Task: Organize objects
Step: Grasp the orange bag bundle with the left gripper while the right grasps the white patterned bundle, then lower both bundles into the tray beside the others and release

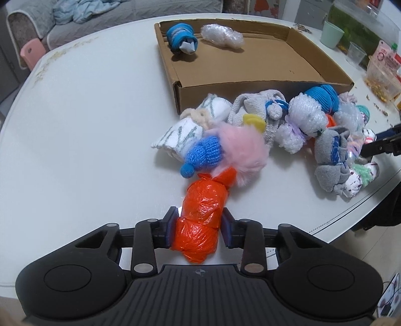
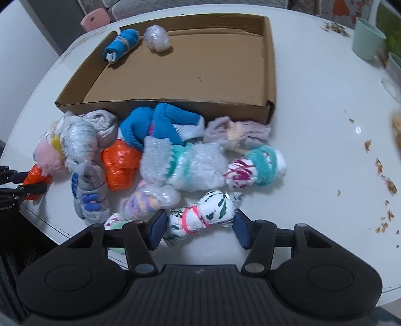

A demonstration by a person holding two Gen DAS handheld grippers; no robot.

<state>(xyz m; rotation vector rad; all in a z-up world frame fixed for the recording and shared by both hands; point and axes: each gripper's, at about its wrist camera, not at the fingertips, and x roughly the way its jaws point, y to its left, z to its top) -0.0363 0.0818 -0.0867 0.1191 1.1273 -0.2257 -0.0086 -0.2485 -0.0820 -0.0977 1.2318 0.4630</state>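
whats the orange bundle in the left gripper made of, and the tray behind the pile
Orange bundle: apparently thin plastic film, glossy and crinkled, with sharp creases catching light. Tray: looks like plain brown cardboard, matte, with folded corner flaps and raw cut edges.

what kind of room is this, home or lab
Most likely a home living or dining room: a sofa with a rumpled blanket behind the white table, plus cups and snack packets on that table.
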